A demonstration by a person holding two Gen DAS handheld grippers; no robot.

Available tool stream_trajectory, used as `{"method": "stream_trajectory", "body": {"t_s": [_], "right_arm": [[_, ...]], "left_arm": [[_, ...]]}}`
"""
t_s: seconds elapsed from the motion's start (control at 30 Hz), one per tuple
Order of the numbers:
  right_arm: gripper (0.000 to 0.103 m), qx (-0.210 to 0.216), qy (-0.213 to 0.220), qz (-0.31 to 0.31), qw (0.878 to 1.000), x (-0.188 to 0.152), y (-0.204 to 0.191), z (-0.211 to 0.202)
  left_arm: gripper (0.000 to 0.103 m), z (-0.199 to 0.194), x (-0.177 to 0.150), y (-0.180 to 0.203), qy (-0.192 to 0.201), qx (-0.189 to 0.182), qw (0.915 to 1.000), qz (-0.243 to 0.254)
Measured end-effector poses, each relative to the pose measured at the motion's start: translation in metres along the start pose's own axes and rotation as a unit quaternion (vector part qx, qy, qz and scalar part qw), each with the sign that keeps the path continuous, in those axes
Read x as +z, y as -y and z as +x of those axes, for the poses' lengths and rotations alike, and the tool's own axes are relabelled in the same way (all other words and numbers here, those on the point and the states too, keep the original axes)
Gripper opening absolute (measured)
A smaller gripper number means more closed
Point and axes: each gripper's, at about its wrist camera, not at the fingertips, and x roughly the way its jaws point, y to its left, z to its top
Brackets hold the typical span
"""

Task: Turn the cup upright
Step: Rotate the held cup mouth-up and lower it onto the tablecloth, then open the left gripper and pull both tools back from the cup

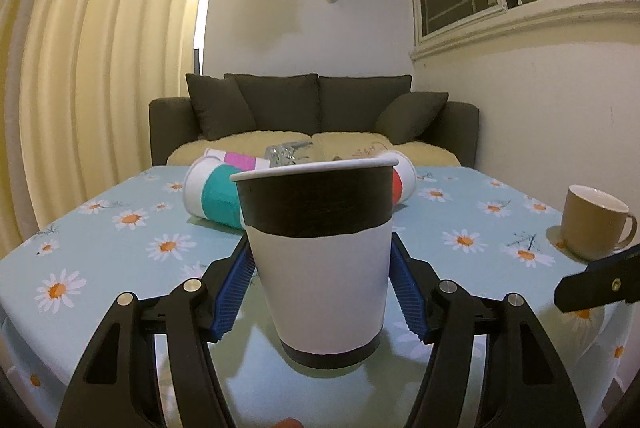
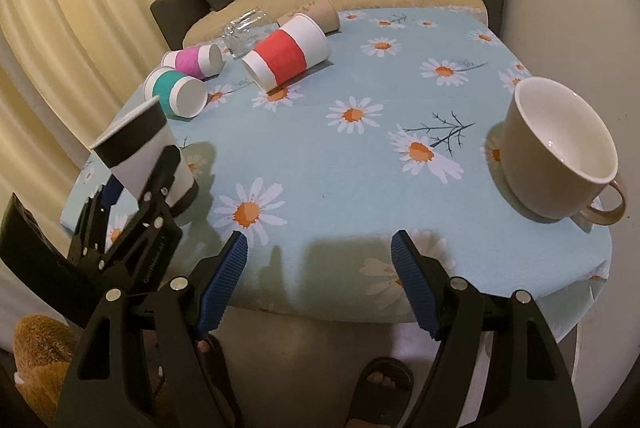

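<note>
Standing upright between left hand-held gripper pads: cup

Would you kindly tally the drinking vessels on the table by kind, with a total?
Paper cups: 5, namely black-banded, teal, pink, red and tan.
Glasses: 1.
Mugs: 1.
Total: 7.

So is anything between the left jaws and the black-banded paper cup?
Nothing visible. The black-banded paper cup stands upright on the tablecloth, directly between the left gripper's blue pads, no other object intervening.
</note>
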Motion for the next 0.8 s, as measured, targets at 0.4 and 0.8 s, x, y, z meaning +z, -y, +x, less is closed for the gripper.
{"method": "stream_trajectory", "body": {"t_s": [0.4,0.8], "right_arm": [[0.074,0.001,0.003,0.002,1.000,-0.001,0.001,-0.003],[0.076,0.025,0.052,0.035,0.998,0.000,0.014,-0.030]], "left_arm": [[0.076,-0.003,-0.009,0.009,-0.010,0.005,0.9996,0.026],[0.092,-0.037,0.022,0.005,-0.020,-0.019,0.9993,0.024]]}}
